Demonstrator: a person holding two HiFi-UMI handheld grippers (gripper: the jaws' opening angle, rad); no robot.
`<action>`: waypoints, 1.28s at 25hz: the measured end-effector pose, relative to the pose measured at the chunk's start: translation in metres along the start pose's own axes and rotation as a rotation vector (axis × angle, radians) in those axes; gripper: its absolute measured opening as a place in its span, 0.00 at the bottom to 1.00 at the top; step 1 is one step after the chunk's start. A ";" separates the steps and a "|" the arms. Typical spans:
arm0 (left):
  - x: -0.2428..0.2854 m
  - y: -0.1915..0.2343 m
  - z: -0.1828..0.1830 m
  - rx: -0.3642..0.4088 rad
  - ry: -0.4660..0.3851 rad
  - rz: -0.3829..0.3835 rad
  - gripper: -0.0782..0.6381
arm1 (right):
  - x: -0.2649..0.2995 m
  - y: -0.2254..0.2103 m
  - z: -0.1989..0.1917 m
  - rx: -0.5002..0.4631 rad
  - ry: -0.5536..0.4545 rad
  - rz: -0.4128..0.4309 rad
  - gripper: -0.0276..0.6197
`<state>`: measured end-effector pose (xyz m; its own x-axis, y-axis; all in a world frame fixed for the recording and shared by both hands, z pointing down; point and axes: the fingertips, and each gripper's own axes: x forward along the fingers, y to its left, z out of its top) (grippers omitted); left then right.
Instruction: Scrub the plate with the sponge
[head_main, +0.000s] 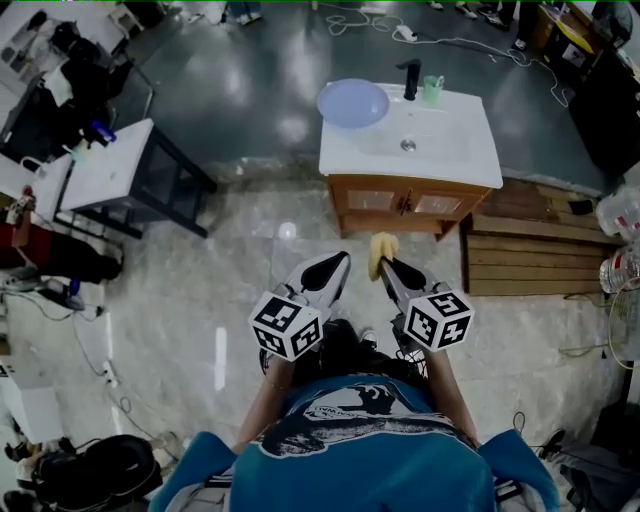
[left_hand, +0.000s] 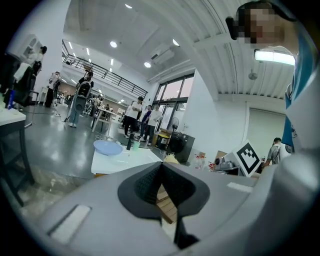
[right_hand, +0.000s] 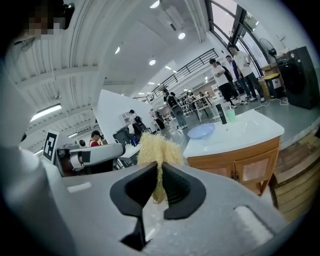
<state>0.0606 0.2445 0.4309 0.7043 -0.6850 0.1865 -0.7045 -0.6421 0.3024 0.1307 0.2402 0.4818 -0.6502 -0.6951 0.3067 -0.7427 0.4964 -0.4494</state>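
A pale blue plate (head_main: 353, 102) rests on the left end of a white sink counter (head_main: 480, 160), a good way in front of me. The same plate (left_hand: 108, 147) shows small in the left gripper view, and the plate (right_hand: 201, 131) in the right gripper view too. My right gripper (head_main: 383, 262) is shut on a yellow fibrous sponge (head_main: 381, 248), whose tuft (right_hand: 156, 151) sticks out past the jaws. My left gripper (head_main: 338, 262) is shut with nothing in it. Both are held side by side, well short of the counter.
The counter sits on a wooden cabinet (head_main: 405, 205), with a black faucet (head_main: 410, 78) and a green cup (head_main: 432, 90) at the back. A wooden pallet (head_main: 535, 250) lies to the right, a white table (head_main: 105, 165) to the left. Several people stand far off.
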 end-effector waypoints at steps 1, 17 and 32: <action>0.002 -0.001 -0.001 -0.003 0.002 0.005 0.12 | 0.002 -0.002 0.000 0.001 0.004 0.006 0.09; 0.038 0.081 0.015 -0.033 0.033 0.045 0.13 | 0.083 -0.029 0.032 0.022 0.039 0.026 0.09; 0.098 0.255 0.095 0.002 0.067 -0.100 0.12 | 0.256 -0.043 0.114 0.051 0.020 -0.112 0.09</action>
<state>-0.0578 -0.0192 0.4377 0.7756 -0.5926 0.2176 -0.6302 -0.7069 0.3212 0.0141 -0.0184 0.4838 -0.5667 -0.7343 0.3737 -0.8022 0.3885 -0.4533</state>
